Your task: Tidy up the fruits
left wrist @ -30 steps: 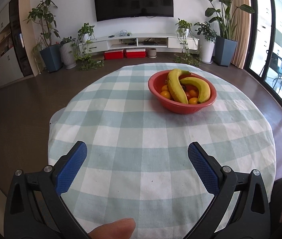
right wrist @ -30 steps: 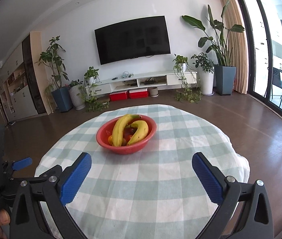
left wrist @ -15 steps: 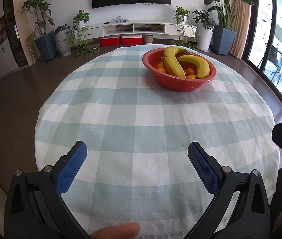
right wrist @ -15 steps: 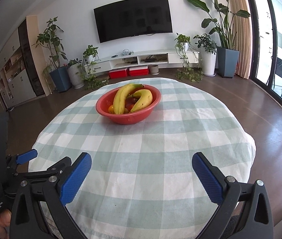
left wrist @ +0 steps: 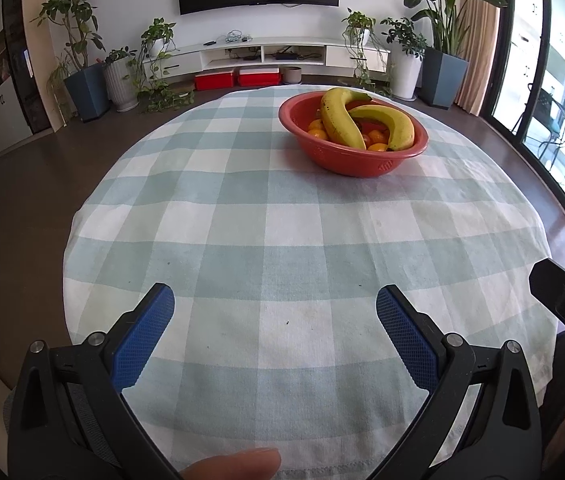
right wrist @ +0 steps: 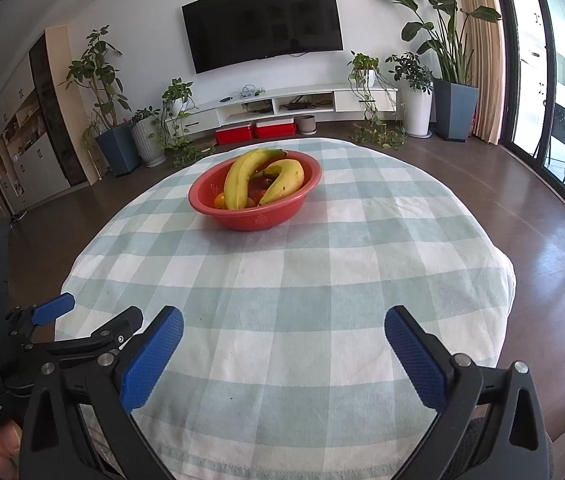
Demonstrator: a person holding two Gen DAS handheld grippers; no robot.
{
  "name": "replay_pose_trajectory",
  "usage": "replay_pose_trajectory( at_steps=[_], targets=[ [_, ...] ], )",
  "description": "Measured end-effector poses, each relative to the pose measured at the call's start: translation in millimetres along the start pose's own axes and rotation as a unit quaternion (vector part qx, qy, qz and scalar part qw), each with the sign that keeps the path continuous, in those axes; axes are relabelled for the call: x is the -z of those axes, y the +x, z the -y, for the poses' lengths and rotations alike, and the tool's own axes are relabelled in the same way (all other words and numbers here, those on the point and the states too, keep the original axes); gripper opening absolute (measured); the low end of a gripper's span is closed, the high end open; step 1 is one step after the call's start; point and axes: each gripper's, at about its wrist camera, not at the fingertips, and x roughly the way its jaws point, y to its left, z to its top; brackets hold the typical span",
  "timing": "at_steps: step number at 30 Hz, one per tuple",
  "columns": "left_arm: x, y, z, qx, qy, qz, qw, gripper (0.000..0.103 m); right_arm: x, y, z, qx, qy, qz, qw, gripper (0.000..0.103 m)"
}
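Note:
A red bowl (left wrist: 346, 160) (right wrist: 254, 216) stands on the far half of a round table under a green-and-white checked cloth (left wrist: 282, 248) (right wrist: 302, 280). Two yellow bananas (left wrist: 340, 120) (right wrist: 242, 178) lie across several small oranges (left wrist: 316, 130) in the bowl. My left gripper (left wrist: 275, 314) is open over the near part of the cloth, well short of the bowl, with nothing between its blue pads. My right gripper (right wrist: 283, 334) is likewise open and empty near the front edge. In the right wrist view the left gripper (right wrist: 82, 320) shows at the lower left.
Dark wooden floor surrounds the table. Behind it stand a low white TV shelf (left wrist: 266, 54), a wall TV (right wrist: 262, 24), potted plants (left wrist: 82, 80) and glass doors (right wrist: 562, 80) on the right. A thumb (left wrist: 238, 464) shows at the bottom of the left wrist view.
Both grippers have come forward and tilted down over the table, so the bowl looks larger and nearer. Jaws stayed open. The fruit has not moved.

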Motion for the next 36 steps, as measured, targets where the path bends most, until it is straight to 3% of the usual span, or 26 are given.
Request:
replay_pose_trajectory(
  at_steps=[36],
  targets=[
    [2.9, 2.2, -2.5, 0.002, -0.002, -0.004, 1.0, 0.102, 7.7, 7.1, 0.9, 0.002, 0.002, -0.018, 1.0, 0.103]
  ],
)
